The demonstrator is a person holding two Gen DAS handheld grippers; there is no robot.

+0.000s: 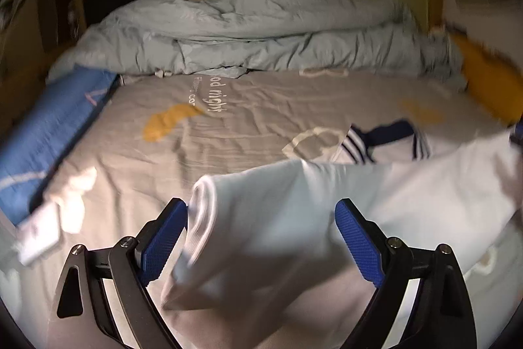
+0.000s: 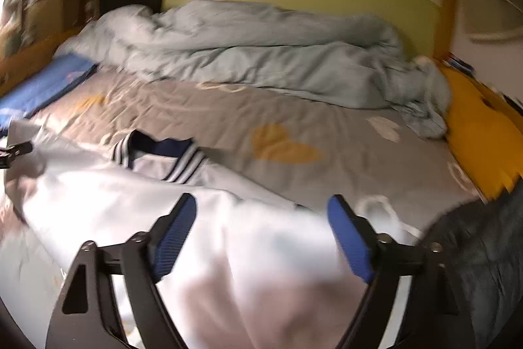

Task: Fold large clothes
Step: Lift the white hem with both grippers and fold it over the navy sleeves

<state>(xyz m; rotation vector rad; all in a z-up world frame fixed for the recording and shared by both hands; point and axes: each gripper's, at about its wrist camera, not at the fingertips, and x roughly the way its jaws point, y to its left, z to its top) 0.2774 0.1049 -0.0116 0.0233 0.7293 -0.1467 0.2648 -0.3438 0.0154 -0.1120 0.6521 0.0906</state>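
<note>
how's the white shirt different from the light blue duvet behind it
The white shirt lies near the grippers, spread fairly flat; the light blue duvet is bunched in a crumpled heap at the far side against the green wall. The shirt has a navy collar with white stripes; the duvet is plain. The shirt looks thin, the duvet bulky. Both rest on the grey bedsheet.

Bedroom, bed, rumpled duvet

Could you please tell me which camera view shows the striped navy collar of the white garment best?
The right wrist view: the white garment's navy collar with white stripes lies near mid-frame, both striped ends visible. In the left wrist view the same collar sits further off to the right, and raised white fabric hides its lower edge.
</note>
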